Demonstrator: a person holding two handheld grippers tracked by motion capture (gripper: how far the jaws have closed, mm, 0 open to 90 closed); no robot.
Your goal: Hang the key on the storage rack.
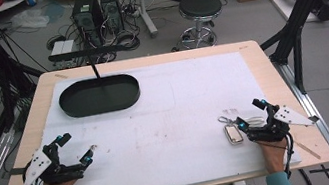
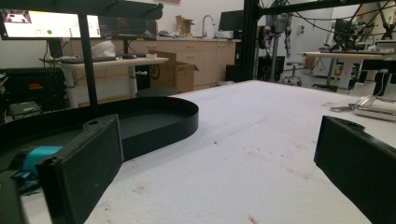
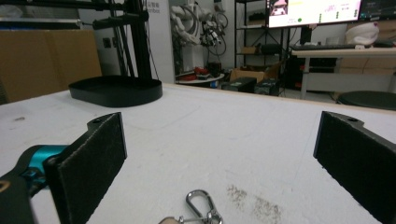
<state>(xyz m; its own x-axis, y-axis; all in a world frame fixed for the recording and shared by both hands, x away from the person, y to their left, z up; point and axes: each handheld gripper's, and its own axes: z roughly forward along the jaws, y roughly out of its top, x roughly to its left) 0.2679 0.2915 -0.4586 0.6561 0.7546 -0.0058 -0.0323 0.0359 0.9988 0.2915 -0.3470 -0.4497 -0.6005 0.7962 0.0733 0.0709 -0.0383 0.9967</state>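
A small silver key fob (image 1: 234, 134) on a keyring with a clip (image 1: 224, 120) lies on the white mat (image 1: 176, 116) at the right. My right gripper (image 1: 248, 114) rests on the mat just right of it, jaws wide open and nothing between the pads. In the right gripper view the metal clip (image 3: 201, 205) lies low between the open jaws (image 3: 219, 168). A black oval tray (image 1: 99, 95) stands at the mat's far left. My left gripper (image 1: 78, 143) rests near the front left, open and holding nothing. The left gripper view shows the tray (image 2: 154, 121) ahead of its jaws (image 2: 219, 172).
The white mat covers most of the wooden table (image 1: 271, 74). A thin black post (image 1: 96, 71) rises behind the tray. Black frame struts (image 1: 295, 35) stand off the right edge. A stool (image 1: 199, 8) and computer towers (image 1: 98, 10) sit on the floor beyond.
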